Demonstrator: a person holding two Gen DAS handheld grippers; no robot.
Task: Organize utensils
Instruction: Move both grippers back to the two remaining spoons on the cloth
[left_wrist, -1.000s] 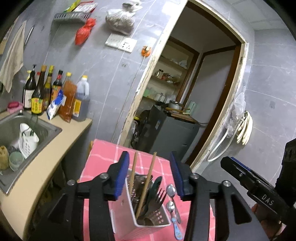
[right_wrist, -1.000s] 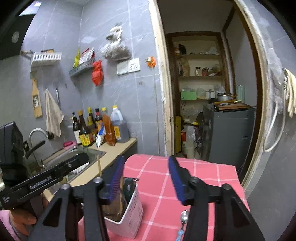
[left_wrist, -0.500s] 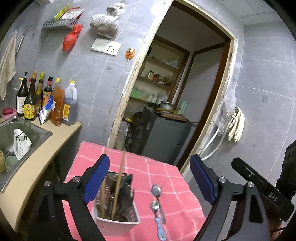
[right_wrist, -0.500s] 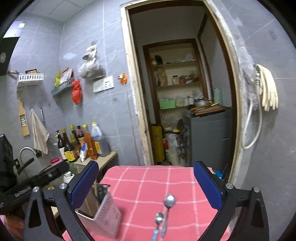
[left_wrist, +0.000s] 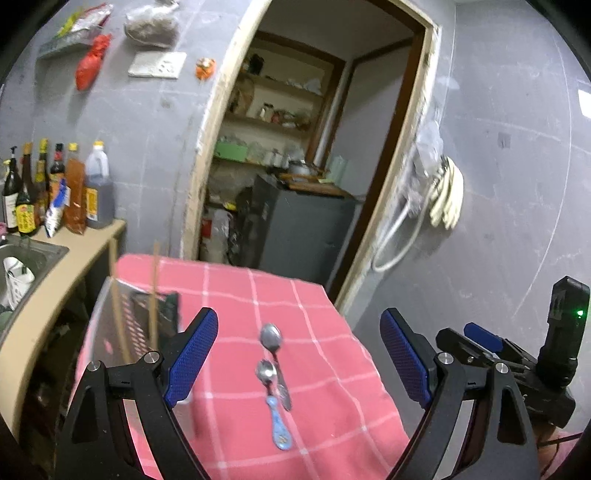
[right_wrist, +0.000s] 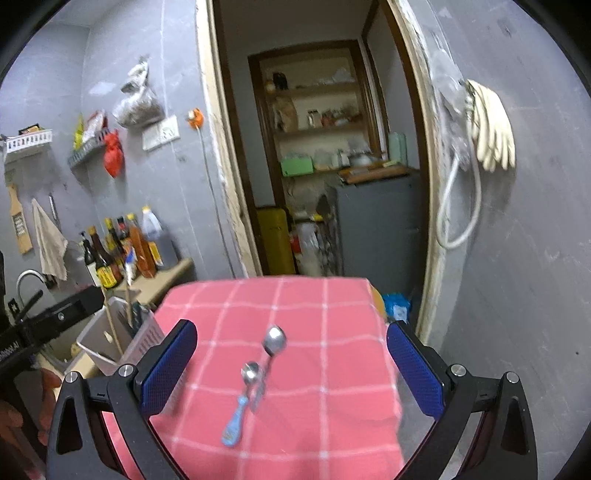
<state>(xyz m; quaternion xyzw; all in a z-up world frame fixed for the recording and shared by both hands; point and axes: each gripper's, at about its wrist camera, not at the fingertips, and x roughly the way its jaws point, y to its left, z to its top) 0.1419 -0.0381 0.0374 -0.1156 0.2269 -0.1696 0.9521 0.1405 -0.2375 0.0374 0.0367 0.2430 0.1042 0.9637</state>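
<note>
Two spoons lie side by side on the pink checked tablecloth (left_wrist: 325, 369): a plain metal spoon (left_wrist: 275, 363) and a smaller spoon with a blue handle (left_wrist: 271, 402). They also show in the right wrist view, the metal spoon (right_wrist: 269, 360) and the blue-handled spoon (right_wrist: 242, 402). A white perforated utensil holder (left_wrist: 122, 332) with chopsticks and dark utensils stands at the table's left; it shows in the right wrist view too (right_wrist: 118, 343). My left gripper (left_wrist: 299, 358) is wide open and empty above the spoons. My right gripper (right_wrist: 291, 365) is wide open and empty, also facing the spoons.
A counter (left_wrist: 55, 266) with a sink and several sauce bottles (left_wrist: 55, 188) runs along the left. A doorway (left_wrist: 295, 166) behind the table leads to a grey cabinet and shelves. A hose and gloves (left_wrist: 443, 199) hang on the right wall.
Both grippers opened wide and pulled back from the utensil holder. They swung right, so the two spoons now sit centred between each pair of fingers.
</note>
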